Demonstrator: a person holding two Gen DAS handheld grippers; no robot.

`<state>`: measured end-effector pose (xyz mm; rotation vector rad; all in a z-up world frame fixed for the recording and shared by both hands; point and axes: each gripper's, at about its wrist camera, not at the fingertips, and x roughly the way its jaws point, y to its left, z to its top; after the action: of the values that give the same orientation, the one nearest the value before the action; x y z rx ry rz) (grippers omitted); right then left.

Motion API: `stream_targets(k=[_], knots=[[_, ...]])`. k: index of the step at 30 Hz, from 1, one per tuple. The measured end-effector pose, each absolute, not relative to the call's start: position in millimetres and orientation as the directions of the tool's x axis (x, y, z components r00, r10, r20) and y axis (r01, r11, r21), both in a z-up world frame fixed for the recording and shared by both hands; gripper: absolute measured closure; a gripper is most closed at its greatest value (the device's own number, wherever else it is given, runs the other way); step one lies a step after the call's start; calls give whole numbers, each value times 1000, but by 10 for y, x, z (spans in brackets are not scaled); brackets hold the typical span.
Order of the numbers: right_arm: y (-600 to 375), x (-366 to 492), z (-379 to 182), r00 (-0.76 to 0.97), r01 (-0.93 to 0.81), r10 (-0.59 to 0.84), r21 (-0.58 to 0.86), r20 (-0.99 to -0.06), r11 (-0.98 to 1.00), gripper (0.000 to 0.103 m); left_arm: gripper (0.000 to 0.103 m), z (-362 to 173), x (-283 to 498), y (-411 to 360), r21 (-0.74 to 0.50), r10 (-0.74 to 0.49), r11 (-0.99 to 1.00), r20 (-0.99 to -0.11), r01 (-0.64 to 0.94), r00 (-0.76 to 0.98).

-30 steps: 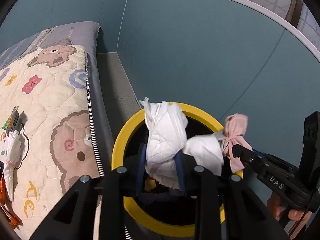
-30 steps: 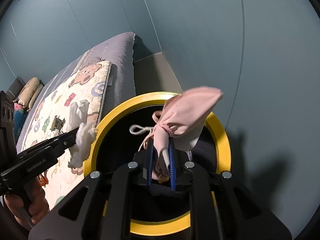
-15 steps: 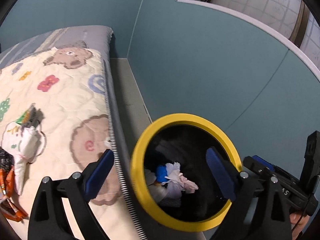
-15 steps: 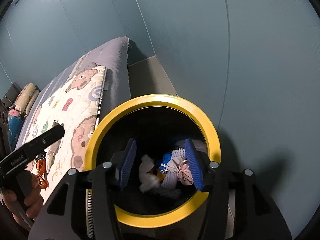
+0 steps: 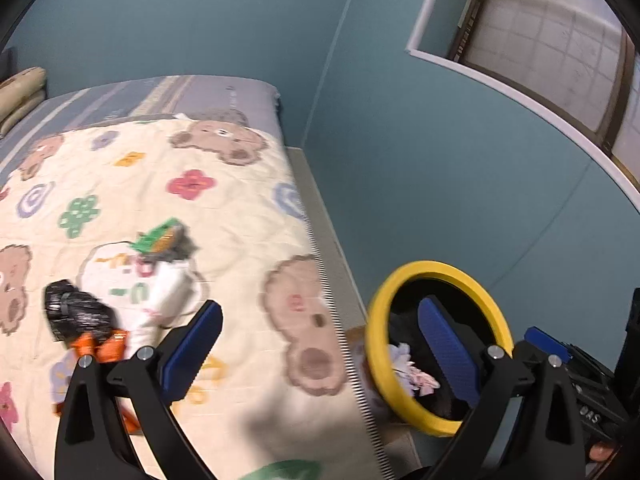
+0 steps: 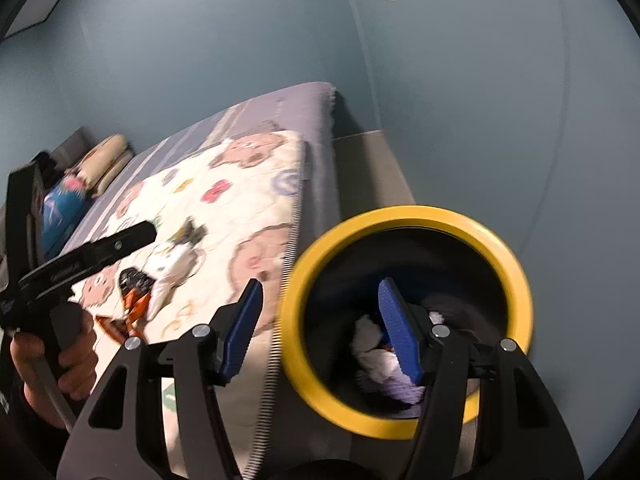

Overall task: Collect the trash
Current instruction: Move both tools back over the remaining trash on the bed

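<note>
A black bin with a yellow rim [image 5: 376, 344] stands on the floor beside the bed; white and pink scraps [image 5: 412, 372] lie inside it. My left gripper [image 5: 318, 312] hangs over the bed's edge, jaws opening wide with nothing between them. My right gripper [image 6: 320, 288] straddles the bin's rim [image 6: 400, 216], jaws opening and empty, above white tissue [image 6: 372, 340] in the bin. On the quilt lie a white printed wad [image 5: 136, 288], a green wrapper [image 5: 160, 236], a black crumpled bag [image 5: 74, 312] and an orange wrapper [image 5: 104, 346].
The bear-print quilt [image 5: 224, 208] covers a grey mattress against a teal wall [image 5: 400, 140]. A narrow strip of floor [image 6: 372, 168] runs between bed and wall. Pillows [image 6: 106, 156] lie at the bed's far end. A hand [image 6: 68, 356] holds the left tool's handle.
Both grippers opened and let go: the white tissue wad and the pink piece dropped into the bin. Both views then swung left and upward, so the bed's trash came into sight.
</note>
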<state>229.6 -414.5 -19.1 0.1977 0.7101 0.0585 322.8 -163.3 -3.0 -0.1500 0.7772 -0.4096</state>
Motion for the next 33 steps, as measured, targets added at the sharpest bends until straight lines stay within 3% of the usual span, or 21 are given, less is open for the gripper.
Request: stream_targets(k=[12, 21, 33], knots=[[-2855, 2317, -332, 675, -241, 285, 162, -680, 957, 45, 8, -87, 3304, -295, -267, -249, 960, -657, 90, 712], [-2052, 2403, -660, 616, -353, 381, 191, -690, 916, 45, 8, -502, 3474, 485, -278, -159, 959, -704, -62, 692], [-1240, 2664, -1107, 573, -371, 328, 119, -751, 921, 45, 8, -1087, 3705, 1121, -294, -105, 936, -759, -195, 643]])
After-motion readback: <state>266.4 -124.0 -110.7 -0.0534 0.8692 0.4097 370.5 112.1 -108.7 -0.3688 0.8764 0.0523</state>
